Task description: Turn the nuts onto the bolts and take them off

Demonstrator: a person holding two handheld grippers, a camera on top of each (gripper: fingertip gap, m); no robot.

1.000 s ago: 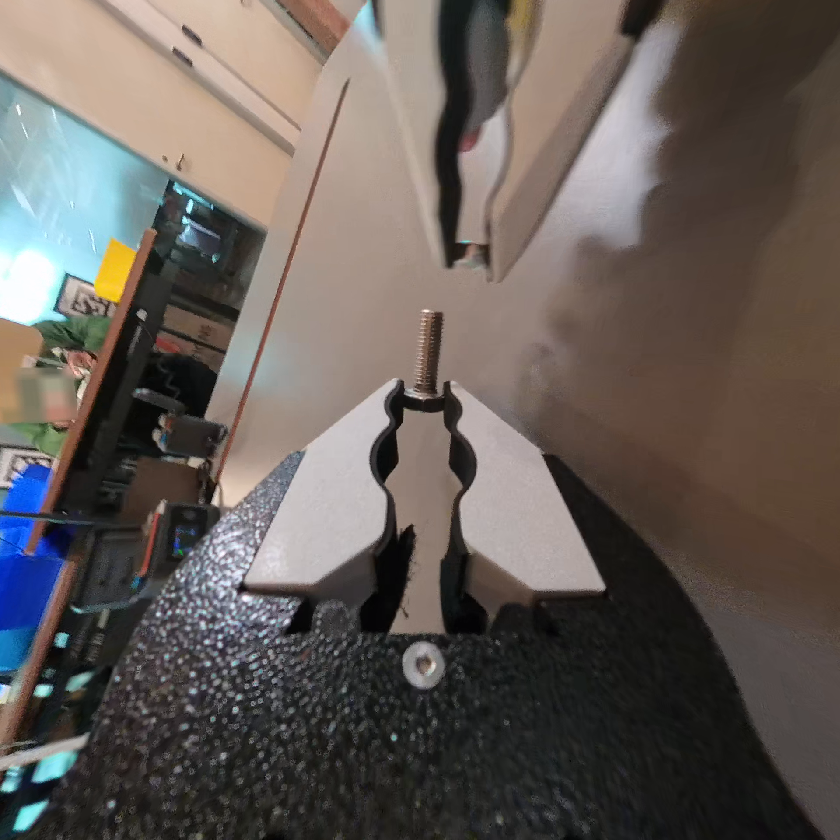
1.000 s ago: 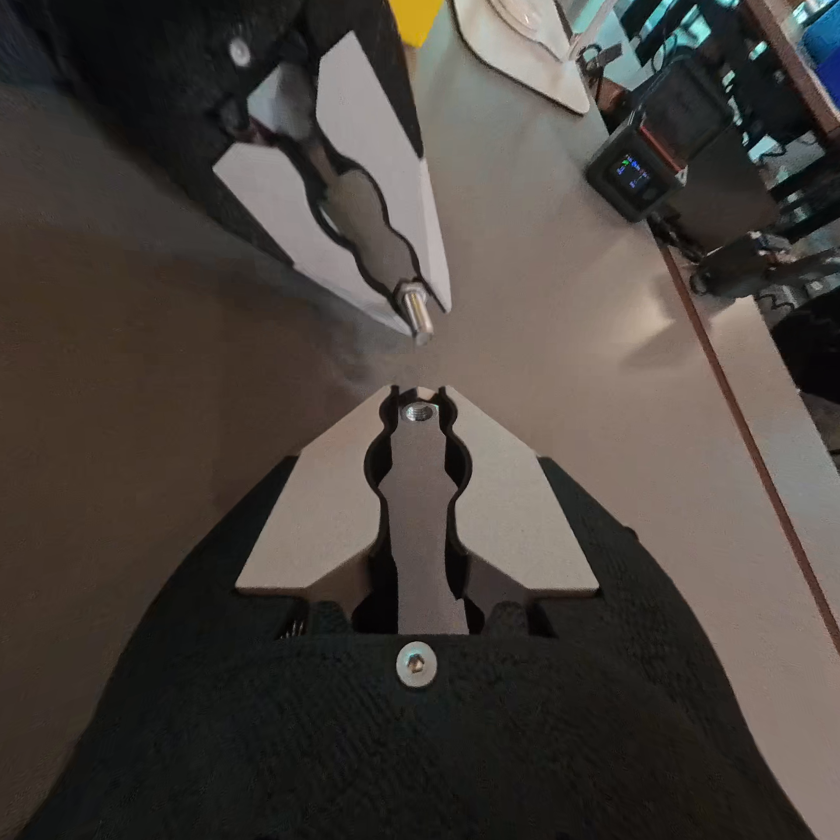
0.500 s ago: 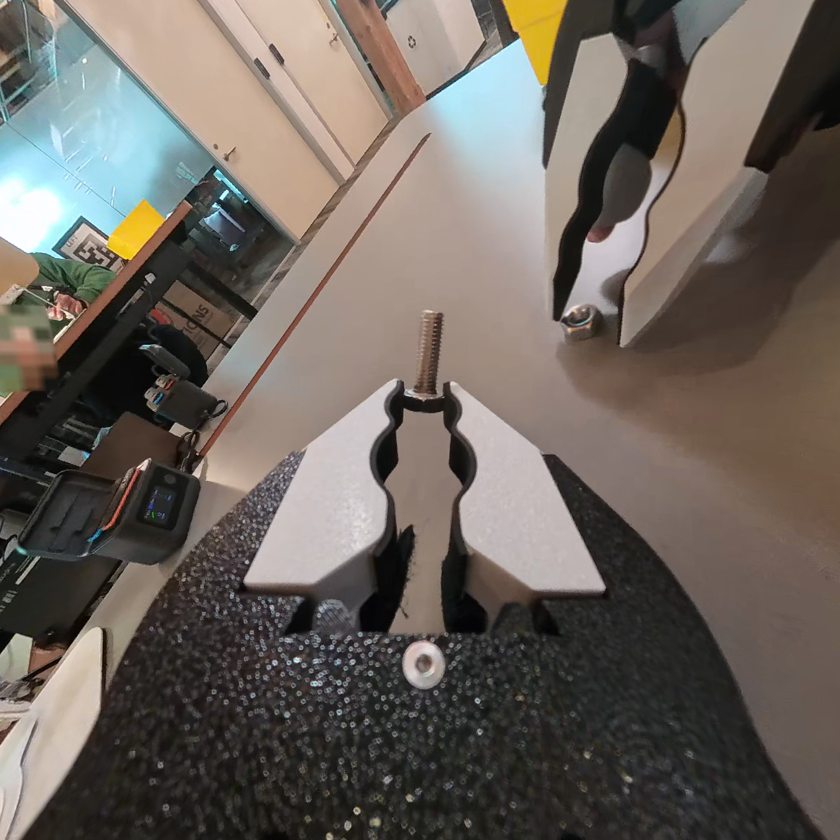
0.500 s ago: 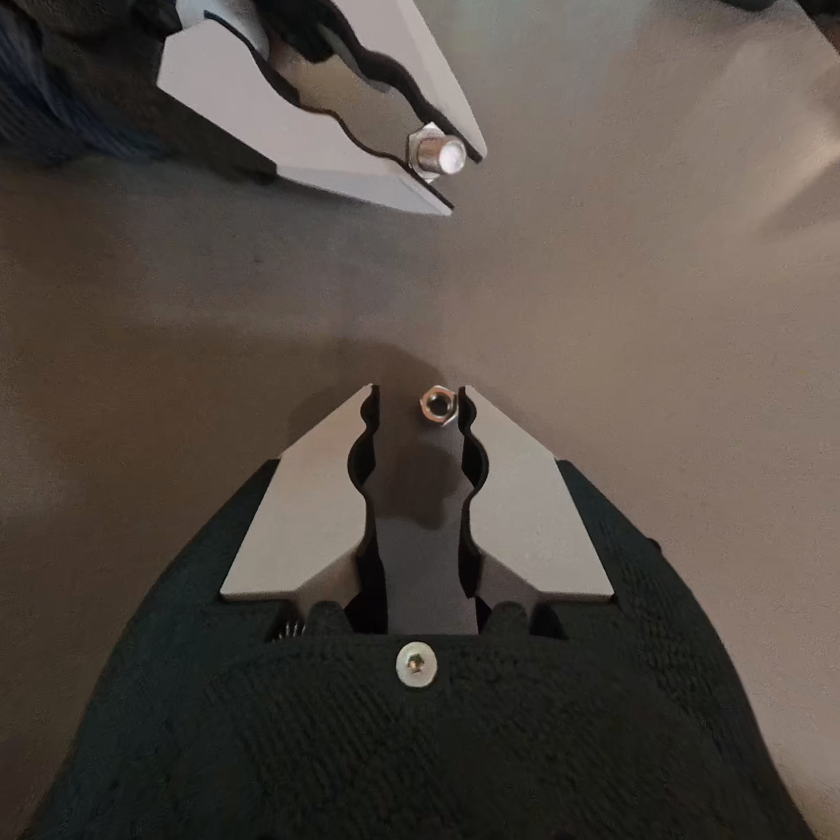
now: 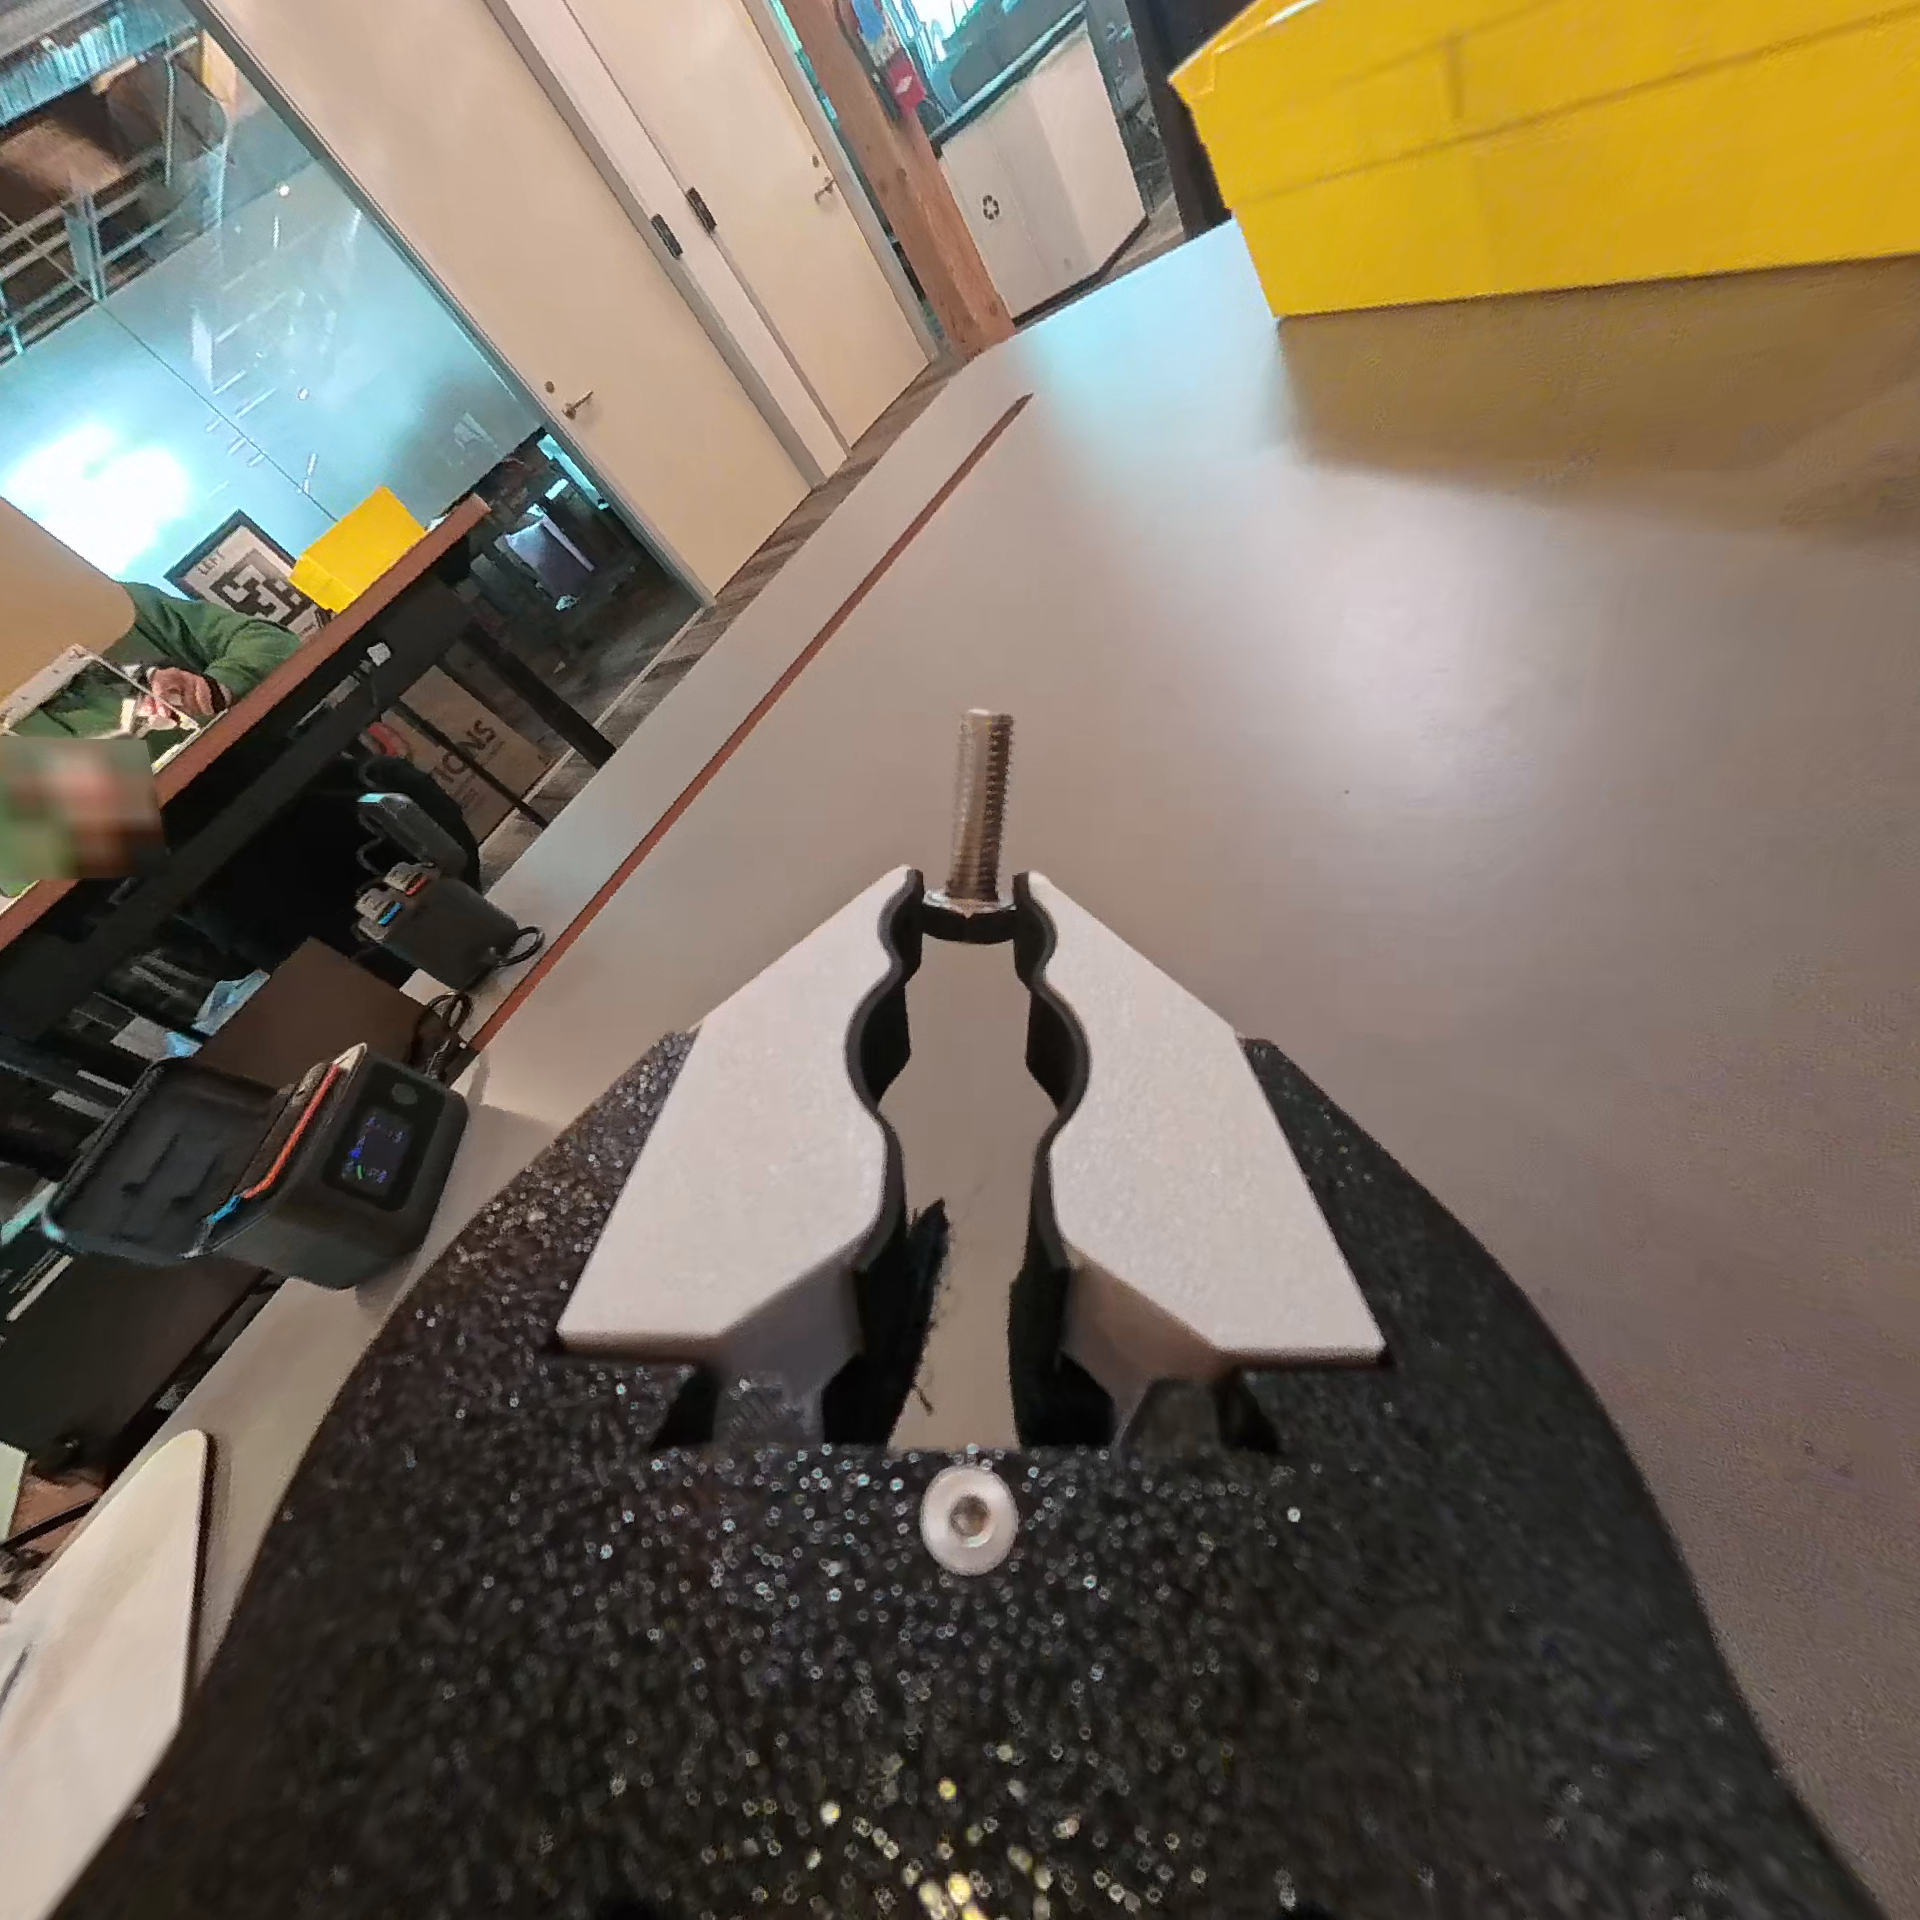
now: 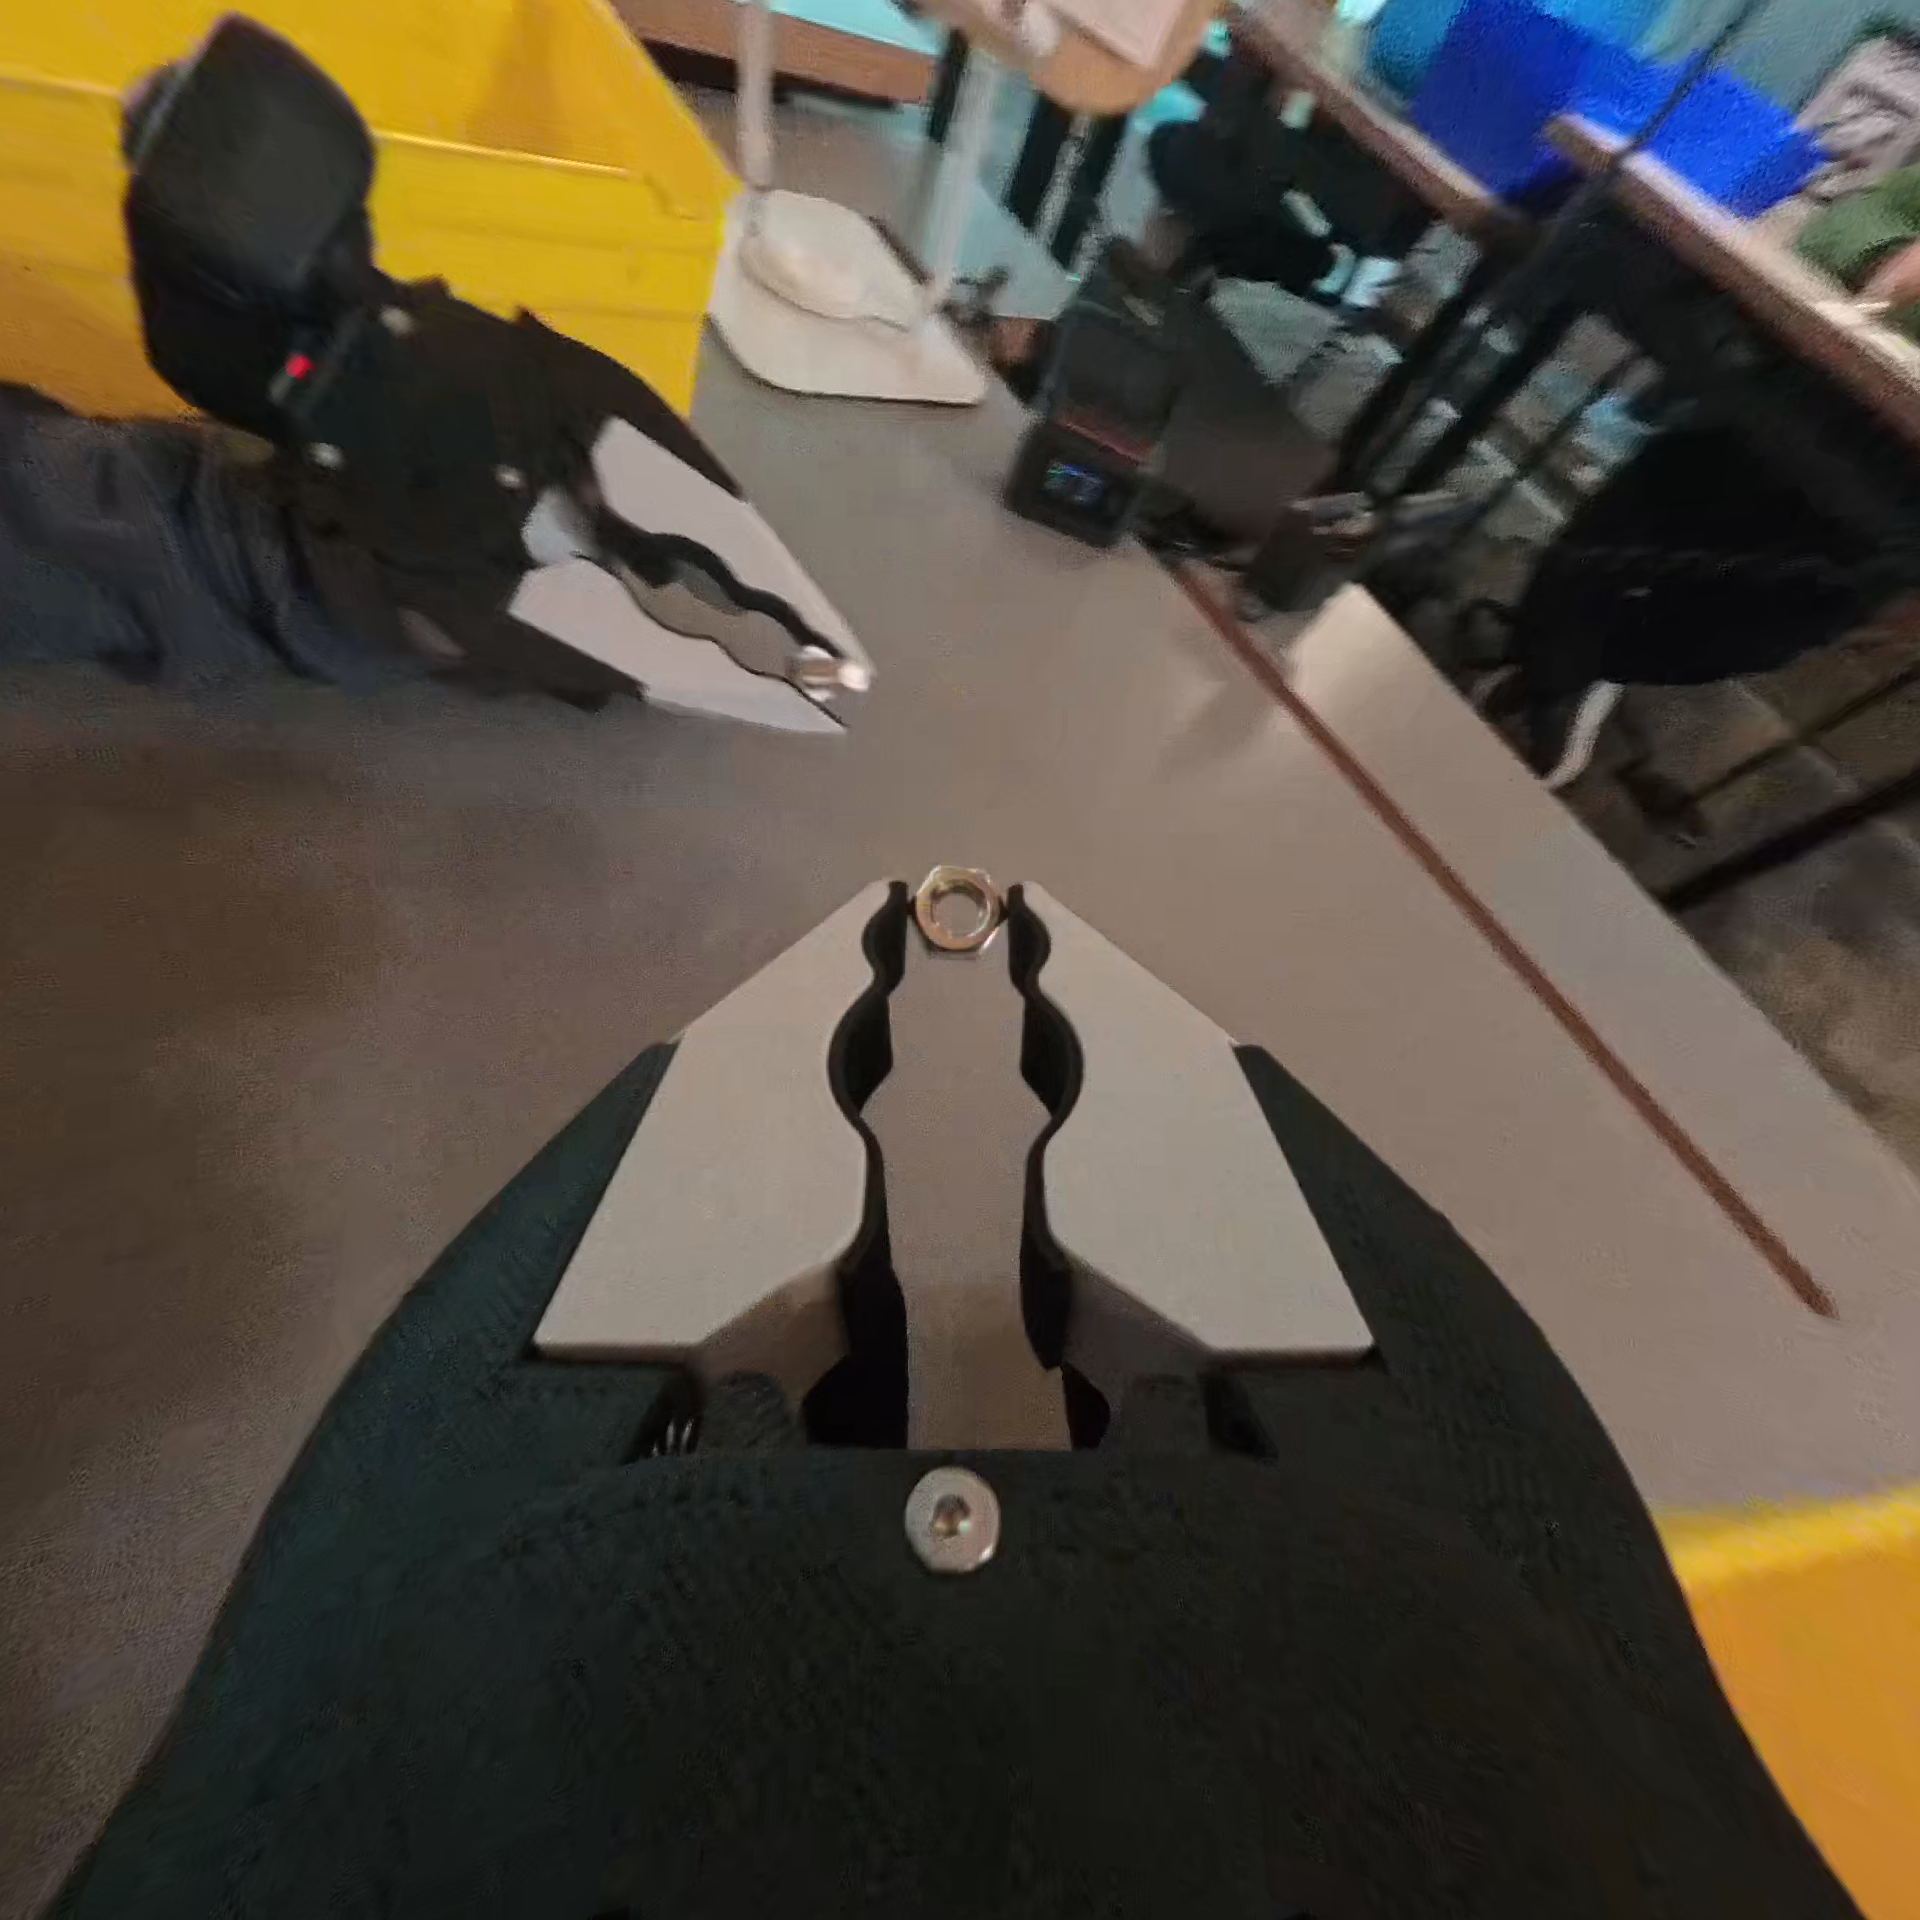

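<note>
Nut [image 6: 957, 907] is pinched at right tool [image 6: 957, 902] tips; left tool [image 5: 975, 902] clamps bolt [image 5: 981, 805]. Misaligned axes risk cross-threading or dropping the nut onto the table [image 5: 1455, 727].

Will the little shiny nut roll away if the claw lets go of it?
Probably not far. The hex nut has flat sides and looks thin, so it would likely flop flat on the table rather than roll. It looks like smooth, hard metal, so it may slip: the right claw pinches it only at the very tips.
</note>
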